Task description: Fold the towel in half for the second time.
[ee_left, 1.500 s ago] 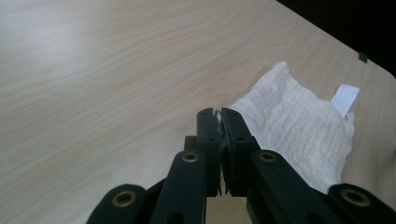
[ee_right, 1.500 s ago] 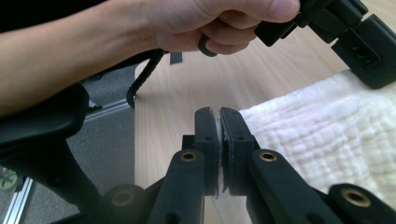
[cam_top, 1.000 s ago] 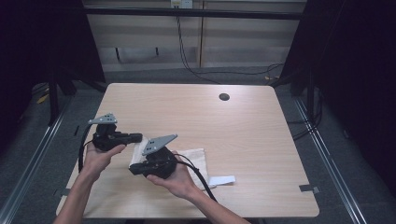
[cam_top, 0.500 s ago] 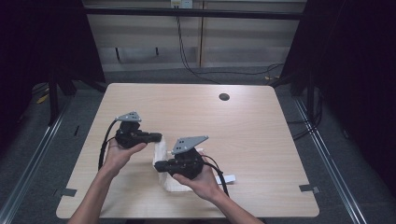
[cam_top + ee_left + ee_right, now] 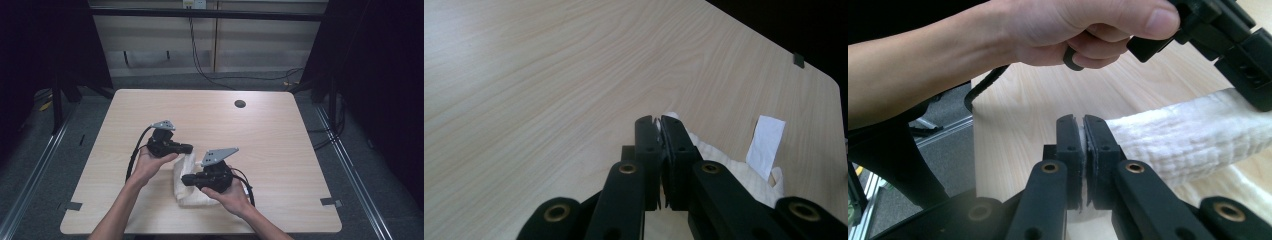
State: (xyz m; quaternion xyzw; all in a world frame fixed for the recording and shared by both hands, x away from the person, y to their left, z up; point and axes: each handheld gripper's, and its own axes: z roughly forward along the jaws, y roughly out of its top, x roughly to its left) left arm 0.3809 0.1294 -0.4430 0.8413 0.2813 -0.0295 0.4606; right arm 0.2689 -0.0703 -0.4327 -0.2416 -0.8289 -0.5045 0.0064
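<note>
While the pale wood-grain table (image 5: 280,150) lies flat, a white, nubby towel (image 5: 187,182) sits bunched at its 6 o'clock part. The left gripper (image 5: 186,148) pinches the towel's 12 o'clock edge, jaws closed. The right gripper (image 5: 186,181), palm under it, clamps the 9 o'clock fold.
</note>
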